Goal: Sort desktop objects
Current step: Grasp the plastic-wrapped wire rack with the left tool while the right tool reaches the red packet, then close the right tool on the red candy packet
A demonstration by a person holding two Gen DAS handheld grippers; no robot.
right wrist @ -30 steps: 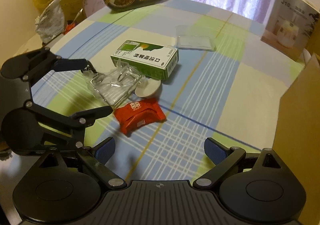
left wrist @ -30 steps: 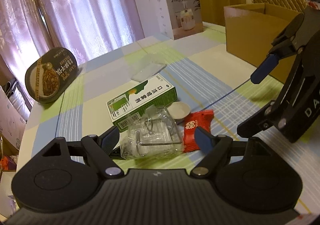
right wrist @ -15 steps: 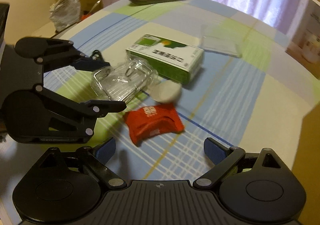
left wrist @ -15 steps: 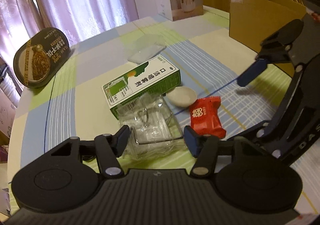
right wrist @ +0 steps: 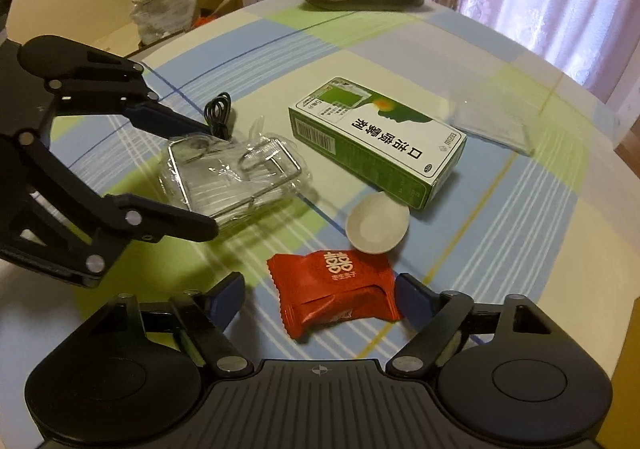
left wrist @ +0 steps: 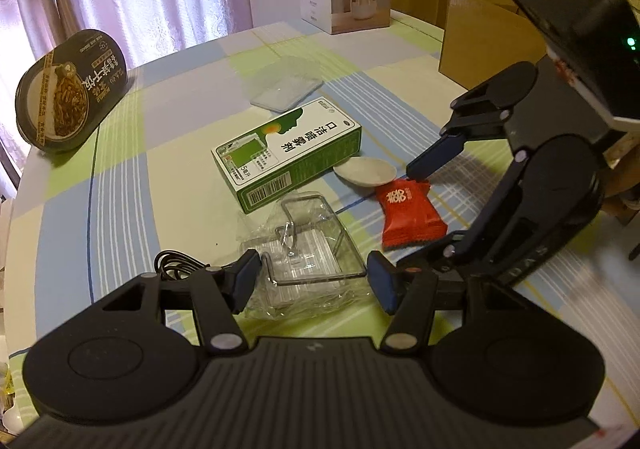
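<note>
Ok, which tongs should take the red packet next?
Right. The right tongs are open with the red packet already between their fingers, while the left tongs straddle the clear wrapped wire rack.

Left gripper (left wrist: 312, 281) low at 6 o'clock, jaws spread apart, fingers level. Right gripper (right wrist: 318, 299) likewise low, jaws parted wide, angled in from 3 o'clock.
</note>
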